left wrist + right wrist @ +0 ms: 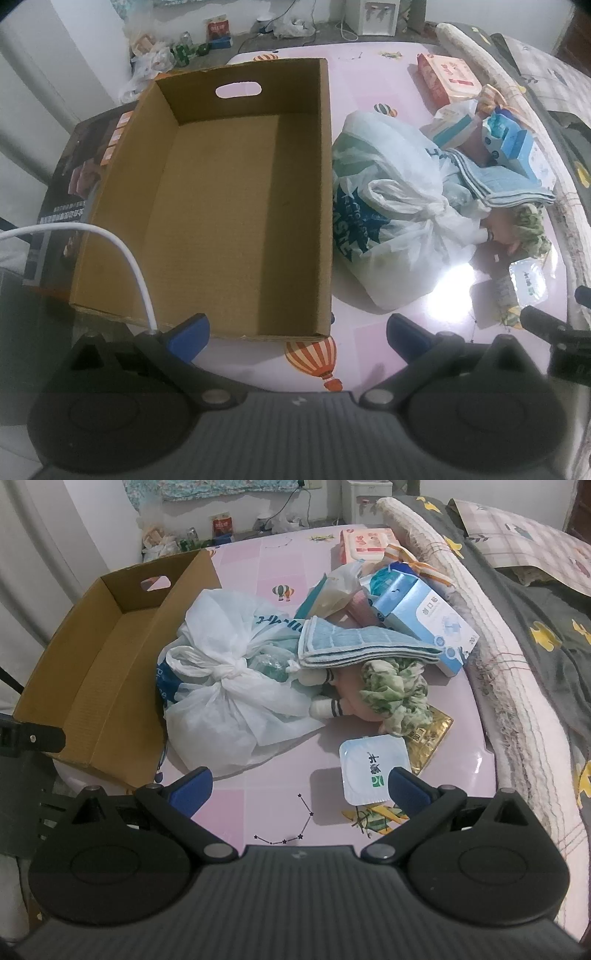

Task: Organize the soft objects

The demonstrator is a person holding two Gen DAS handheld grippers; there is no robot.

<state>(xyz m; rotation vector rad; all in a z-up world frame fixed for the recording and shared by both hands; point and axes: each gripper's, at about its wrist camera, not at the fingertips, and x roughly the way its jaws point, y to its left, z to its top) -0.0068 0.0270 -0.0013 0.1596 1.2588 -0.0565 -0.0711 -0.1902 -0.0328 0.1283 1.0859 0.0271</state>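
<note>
An open, empty cardboard box [229,206] stands on the pink table, also in the right wrist view [107,664]. Right of it lies a tied white plastic bag [391,221] [229,686]. A folded blue towel [509,184] [362,642] rests over a doll with green hair [524,229] [388,694]. My left gripper [295,338] is open, hovering at the box's near edge. My right gripper [299,786] is open, hovering in front of the bag, beside a small white wipes pack [375,771].
A blue-white carton [424,620], a pink wipes pack [365,544], a gold packet [430,738] and a clear bag lie on the pink table [258,812]. A rolled blanket [517,701] and a bed border the table's right. Clutter sits on the floor behind.
</note>
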